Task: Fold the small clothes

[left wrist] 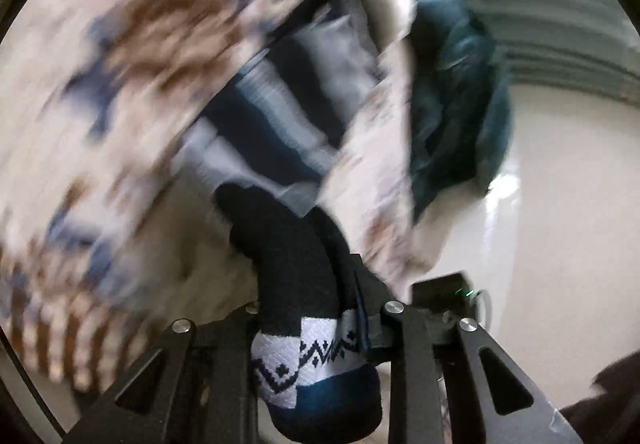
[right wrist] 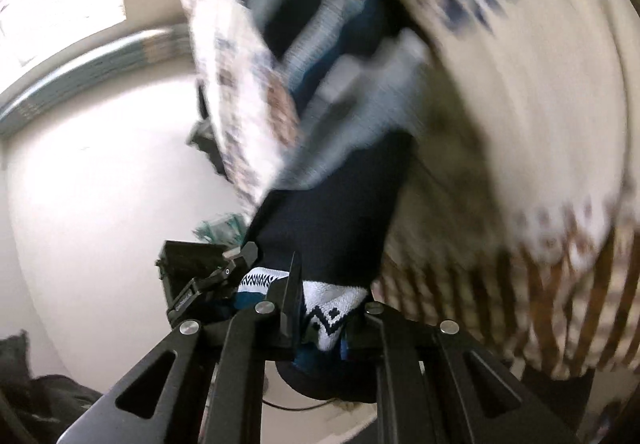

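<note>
Left wrist view: I have the left gripper (left wrist: 320,340) pinching the patterned cuff of a dark sock (left wrist: 296,256); right gripper (right wrist: 324,320) pinches the same cuff beside it; the sock runs forward onto a blurred patterned blanket (left wrist: 132,56), its far end near striped folded clothes (left wrist: 288,92); best to keep both grips level and carry the cuff over evenly; blanket edge lies close right, bare pale floor (left wrist: 560,172) beyond gives room.

Daylight poured in from the window (right wrist: 60,4), blowing out to white glare. Heavy motion blur smeared the patterned cloth (left wrist: 120,84) in both views; only the near sock (left wrist: 304,356) stayed sharp. Fisheye edges curved, dark.
</note>
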Available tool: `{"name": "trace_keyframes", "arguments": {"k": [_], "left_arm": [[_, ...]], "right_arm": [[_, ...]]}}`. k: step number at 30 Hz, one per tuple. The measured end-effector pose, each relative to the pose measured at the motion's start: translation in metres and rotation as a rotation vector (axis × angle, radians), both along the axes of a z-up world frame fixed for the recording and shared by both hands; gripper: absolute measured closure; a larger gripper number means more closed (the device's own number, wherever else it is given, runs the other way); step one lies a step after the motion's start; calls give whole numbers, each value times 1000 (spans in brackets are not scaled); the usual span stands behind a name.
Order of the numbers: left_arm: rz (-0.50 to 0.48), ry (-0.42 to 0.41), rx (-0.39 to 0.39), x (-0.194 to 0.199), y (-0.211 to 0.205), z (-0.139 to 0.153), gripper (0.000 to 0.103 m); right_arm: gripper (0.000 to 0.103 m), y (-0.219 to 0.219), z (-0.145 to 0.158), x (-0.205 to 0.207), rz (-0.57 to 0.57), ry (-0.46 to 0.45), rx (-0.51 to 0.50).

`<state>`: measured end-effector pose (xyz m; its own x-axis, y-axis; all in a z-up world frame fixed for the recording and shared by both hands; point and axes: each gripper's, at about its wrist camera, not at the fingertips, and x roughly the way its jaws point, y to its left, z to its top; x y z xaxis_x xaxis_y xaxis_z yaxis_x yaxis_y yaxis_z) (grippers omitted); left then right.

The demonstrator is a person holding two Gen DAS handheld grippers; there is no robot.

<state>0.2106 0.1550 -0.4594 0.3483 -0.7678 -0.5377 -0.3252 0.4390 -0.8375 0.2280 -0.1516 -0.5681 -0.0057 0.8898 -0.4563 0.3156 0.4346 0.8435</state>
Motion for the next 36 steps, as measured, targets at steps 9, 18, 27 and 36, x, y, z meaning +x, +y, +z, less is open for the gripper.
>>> {"name": "trace_keyframes", "arguments": {"k": [9,18,27,36], "left_arm": [[64,-155,-28,237,-2,0,82],[97,-89,-88,363,19,-48,33],[-59,-144,317,309,15,-50,33],[-180,-41,145,295,-10,-133,24]], "right_arm": [[90,14,60,193,-162,-224,-11],[40,-9,21,373,-370,-176,-111],[29,-21,7,348,-257,-191,-338],[13,16,-74,374,-75,-123,-299]]}}
